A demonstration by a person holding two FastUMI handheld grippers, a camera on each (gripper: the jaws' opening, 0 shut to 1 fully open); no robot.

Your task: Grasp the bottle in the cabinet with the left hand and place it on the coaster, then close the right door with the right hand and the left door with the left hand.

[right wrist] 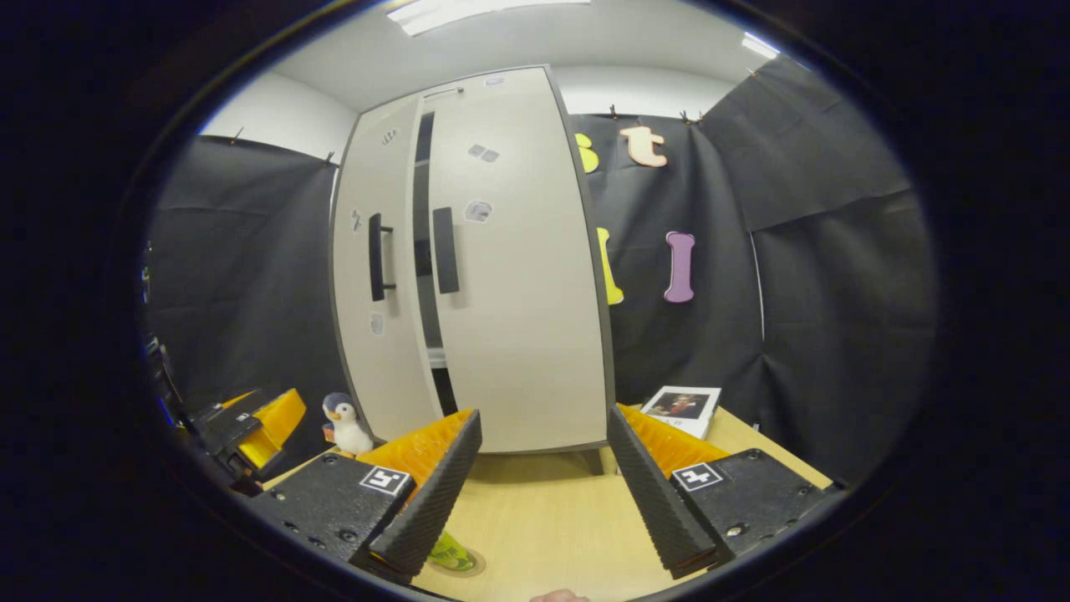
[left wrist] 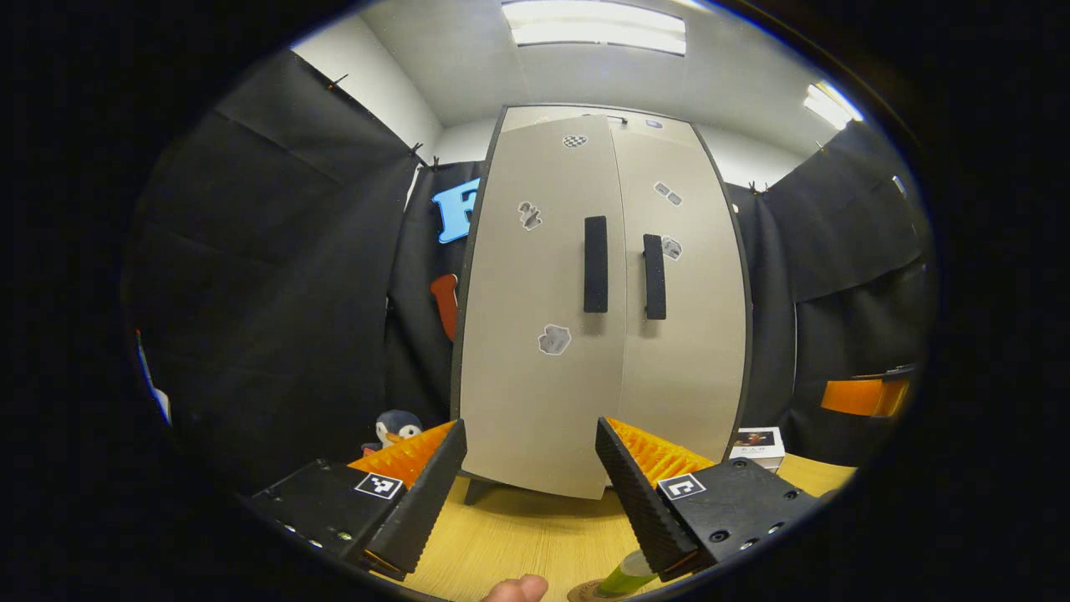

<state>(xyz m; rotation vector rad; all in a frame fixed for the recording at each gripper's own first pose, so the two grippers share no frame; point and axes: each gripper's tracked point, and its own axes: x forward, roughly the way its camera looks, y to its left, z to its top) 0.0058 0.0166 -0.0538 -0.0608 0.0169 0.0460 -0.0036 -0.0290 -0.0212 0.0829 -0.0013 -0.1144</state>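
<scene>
Cabinet (left wrist: 602, 334) flat grey doors (slab handles) | bottle (left wrist: 627, 575) on round coaster (left wrist: 589, 594)

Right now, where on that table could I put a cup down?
Bare wood lies in front of the cabinet, between its foot and the bottle on the coaster. It is crowded by the penguin toy and the booklet.

Left gripper (left wrist: 528, 493), right gripper (right wrist: 543, 493): ribbed wedge fingers, screwed blocky mounts, square fiducial markers.
</scene>
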